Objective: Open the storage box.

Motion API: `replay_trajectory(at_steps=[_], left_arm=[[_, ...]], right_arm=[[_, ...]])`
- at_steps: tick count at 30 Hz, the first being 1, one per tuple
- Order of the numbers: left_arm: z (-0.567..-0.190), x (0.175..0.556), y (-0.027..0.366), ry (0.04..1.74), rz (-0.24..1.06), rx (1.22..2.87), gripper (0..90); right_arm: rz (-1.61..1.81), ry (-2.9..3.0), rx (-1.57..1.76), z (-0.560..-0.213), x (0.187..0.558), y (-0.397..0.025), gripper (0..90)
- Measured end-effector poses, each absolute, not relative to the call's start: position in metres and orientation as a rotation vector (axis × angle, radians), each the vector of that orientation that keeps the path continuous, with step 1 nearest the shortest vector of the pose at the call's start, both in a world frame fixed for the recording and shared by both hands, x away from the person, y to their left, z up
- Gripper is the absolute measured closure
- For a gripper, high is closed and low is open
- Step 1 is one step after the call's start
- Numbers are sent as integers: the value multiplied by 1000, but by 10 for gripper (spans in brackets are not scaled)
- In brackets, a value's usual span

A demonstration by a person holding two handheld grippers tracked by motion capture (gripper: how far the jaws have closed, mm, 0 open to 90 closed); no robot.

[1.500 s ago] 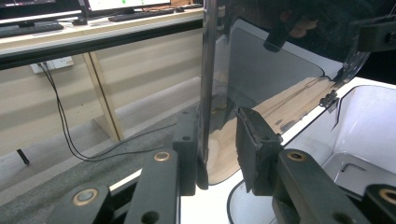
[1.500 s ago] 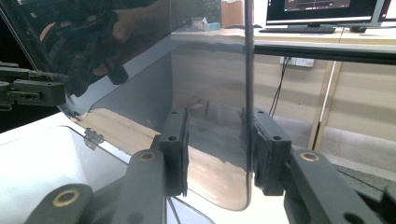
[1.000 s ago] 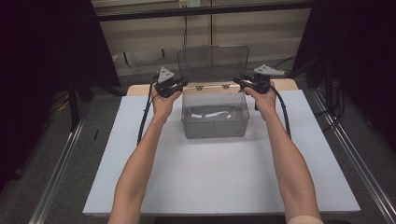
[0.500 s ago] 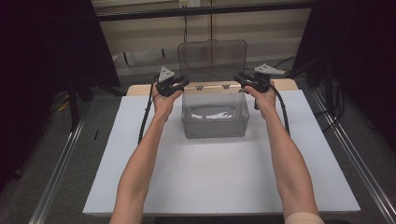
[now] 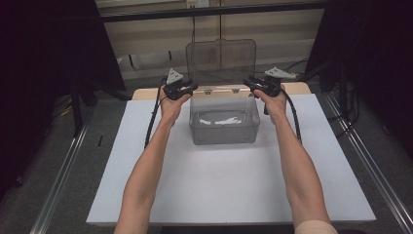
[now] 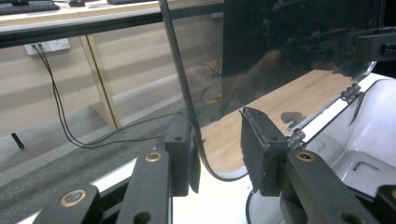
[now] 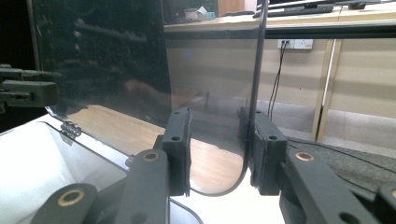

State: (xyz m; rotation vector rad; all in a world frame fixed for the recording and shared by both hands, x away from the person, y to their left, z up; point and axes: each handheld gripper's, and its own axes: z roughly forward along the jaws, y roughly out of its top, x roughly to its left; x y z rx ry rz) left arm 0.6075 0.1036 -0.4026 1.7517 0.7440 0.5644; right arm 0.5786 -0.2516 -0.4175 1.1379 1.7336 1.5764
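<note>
Lid (image 5: 221, 58) stands upright between both spread grippers' jaws; box contents indistinct.

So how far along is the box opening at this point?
Done: the clear lid stands upright on its hinges above the box. In hand: the left tool and right tool each straddle a lower corner of the lid, jaws apart. Left: letting go; a small hex key lies inside the box.

A white table (image 5: 229, 195) stands on grey carpet (image 5: 58, 195), beige wall panels (image 5: 156, 34) and dark curtains (image 5: 44, 58) behind.
</note>
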Motion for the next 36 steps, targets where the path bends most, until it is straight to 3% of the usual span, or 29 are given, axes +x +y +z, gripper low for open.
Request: replay_trajectory(at_steps=[36], left_arm=[[-408,613,105,748,509,1786,581]], right_arm=[[1560,1862,1179,-414,588,-253,529]])
